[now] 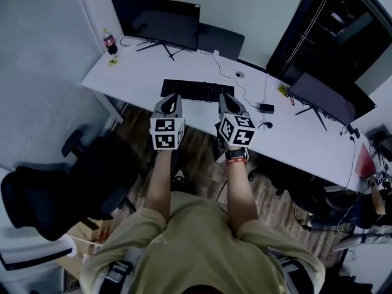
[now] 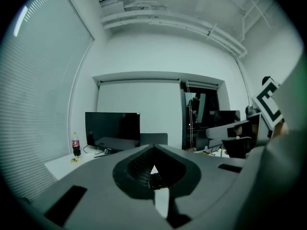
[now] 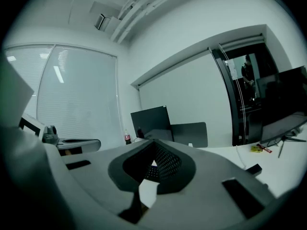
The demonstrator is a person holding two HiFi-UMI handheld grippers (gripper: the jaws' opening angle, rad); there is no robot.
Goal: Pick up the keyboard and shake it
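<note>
A black keyboard (image 1: 196, 90) lies flat on the white desk (image 1: 135, 72), near its front edge. My left gripper (image 1: 173, 98) hovers at the keyboard's near left side, and my right gripper (image 1: 227, 98) at its near right end. Whether either tip touches the keys I cannot tell. Both point almost level toward the desk. In the left gripper view the jaws (image 2: 153, 150) meet at their tips with nothing between them. The right gripper view shows the same: jaws (image 3: 154, 145) shut and empty, a strip of dark keys (image 3: 152, 173) showing below the pads.
A dark monitor (image 1: 160, 20) and a cola bottle (image 1: 110, 41) stand at the desk's far left. A second monitor (image 1: 327, 97) sits at the right, with cables and a small black box (image 1: 266, 108) between. A black office chair (image 1: 55, 188) stands to my left.
</note>
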